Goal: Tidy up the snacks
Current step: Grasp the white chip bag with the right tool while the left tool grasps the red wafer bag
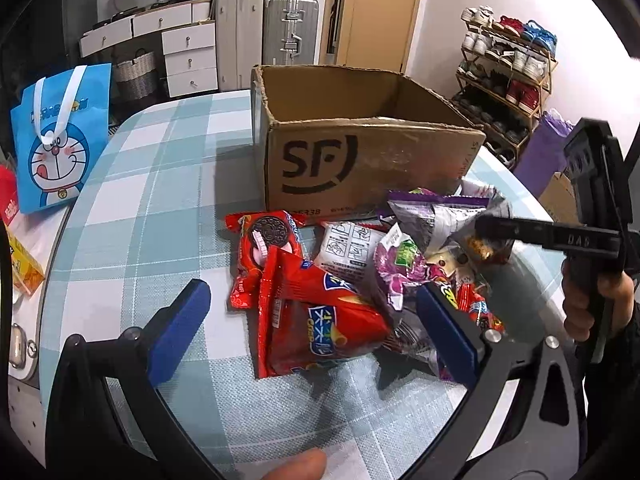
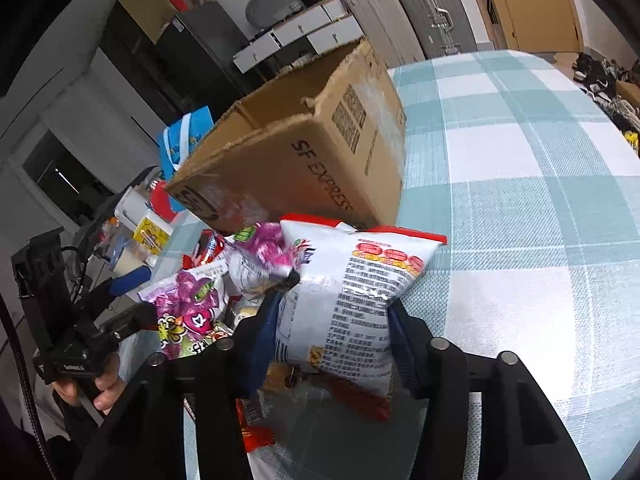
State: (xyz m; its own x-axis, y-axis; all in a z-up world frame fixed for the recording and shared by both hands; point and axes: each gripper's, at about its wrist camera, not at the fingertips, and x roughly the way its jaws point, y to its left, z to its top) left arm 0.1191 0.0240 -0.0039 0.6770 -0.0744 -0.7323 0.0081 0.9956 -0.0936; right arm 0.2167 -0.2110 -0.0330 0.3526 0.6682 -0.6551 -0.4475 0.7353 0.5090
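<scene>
1. You are holding the right claw (image 2: 332, 320) clamped on a white snack bag (image 2: 352, 296), its blue pads pinching the bag's middle from both sides.
2. That white bag is sitting at the near edge of the snack pile (image 1: 360, 280), just in front of the cardboard box (image 1: 360, 152), with its printed back facing your right camera.
3. You are keeping the left claw (image 1: 316, 328) wide apart, low over the desk (image 1: 160, 184), gripping nothing.
4. A red chip bag (image 1: 316, 320) is lying between the left claw's blue pads, though neither pad is touching it.
5. A red cookie pack (image 1: 260, 248) is lying just behind the chip bag, with purple candy bags (image 1: 404, 272) heaped to its right.
6. The box is standing open and upright on the checked desk, behind the pile.
7. A blue cartoon bag (image 1: 60, 140) is standing well to the left, off the desk's edge.
</scene>
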